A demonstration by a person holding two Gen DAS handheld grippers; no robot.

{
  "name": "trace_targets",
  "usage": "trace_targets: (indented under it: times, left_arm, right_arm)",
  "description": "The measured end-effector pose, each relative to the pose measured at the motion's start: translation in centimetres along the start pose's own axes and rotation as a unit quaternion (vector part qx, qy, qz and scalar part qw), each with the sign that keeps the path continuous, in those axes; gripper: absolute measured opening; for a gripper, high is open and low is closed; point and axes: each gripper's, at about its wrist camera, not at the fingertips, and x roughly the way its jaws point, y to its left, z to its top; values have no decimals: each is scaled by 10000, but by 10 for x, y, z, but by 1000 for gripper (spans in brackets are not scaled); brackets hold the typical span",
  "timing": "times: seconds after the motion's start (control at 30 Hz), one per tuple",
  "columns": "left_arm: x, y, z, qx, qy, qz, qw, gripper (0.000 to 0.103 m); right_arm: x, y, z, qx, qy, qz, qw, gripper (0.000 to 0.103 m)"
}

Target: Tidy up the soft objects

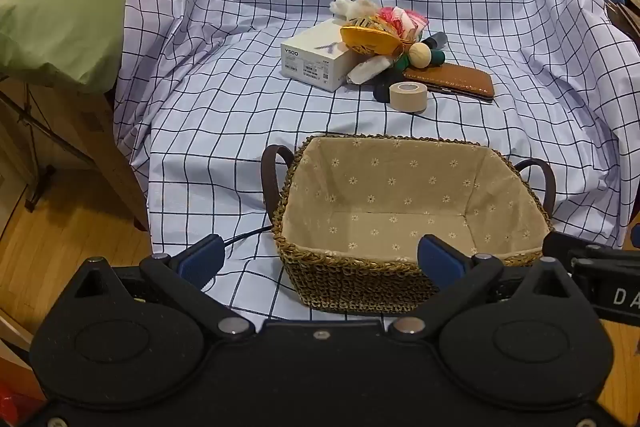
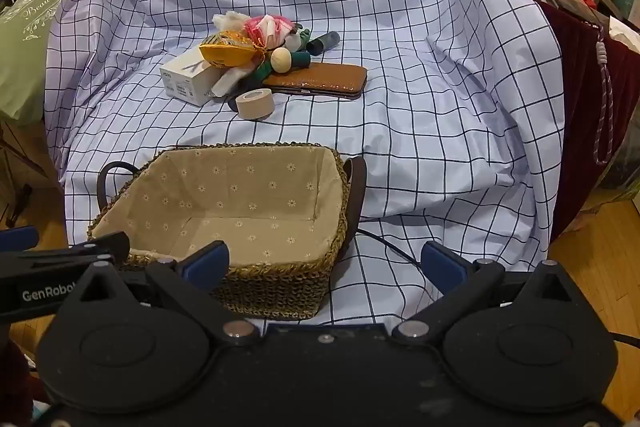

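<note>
A woven basket (image 1: 352, 279) (image 2: 280, 291) with a floral beige lining stands empty at the near edge of the checked cloth. Behind it lies a pile: a yellow pouch (image 1: 370, 37) (image 2: 226, 53), pink-white fabric (image 1: 402, 19) (image 2: 266, 27), white fluff (image 1: 352, 5) (image 2: 228, 19), a white box (image 1: 310, 57) (image 2: 186, 77), a tape roll (image 1: 408, 97) (image 2: 255, 103), a brown wallet (image 1: 456, 81) (image 2: 320, 79) and a wooden ball (image 1: 420, 55) (image 2: 281, 61). My left gripper (image 1: 320, 259) hangs open before the basket's left front. My right gripper (image 2: 325, 261) is open by its right front corner. Neither holds anything.
A blue-checked cloth (image 1: 224, 155) (image 2: 440, 131) covers the surface and rises in folds behind. A green "Beauty" bag (image 1: 60, 11) sits far left. A dark red cloth (image 2: 588, 99) and cluttered items lie at the right. Wooden floor (image 1: 60, 251) shows below the cloth's edge. A black cable (image 2: 384, 243) runs near the basket.
</note>
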Motion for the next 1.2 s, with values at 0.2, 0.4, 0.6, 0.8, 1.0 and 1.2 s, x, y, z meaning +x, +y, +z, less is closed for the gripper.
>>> trace_targets:
  times: [0.2,0.4,0.6,0.8,1.0,1.2]
  left_arm:
    - [-2,0,1,-18,34,-46,10000,100]
    - [0,4,1,-58,80,-105,9999,100]
    - [1,4,0,-117,122,-86,9998,100]
    - [1,3,0,-125,124,-68,9998,100]
    - [2,4,-1,-129,137,-64,9998,100]
    - [3,3,-1,-124,149,-55,9998,100]
  right_arm:
    - [-1,0,2,2,14,19,10000,102]
    - [4,1,-1,-11,39,40,10000,103]
    - [4,2,-2,3,51,40,10000,102]
    - [2,5,-4,0,54,47,10000,103]
    - [4,5,-5,0,104,73,9999,102]
    - [4,5,-5,-10,122,84,9999,103]
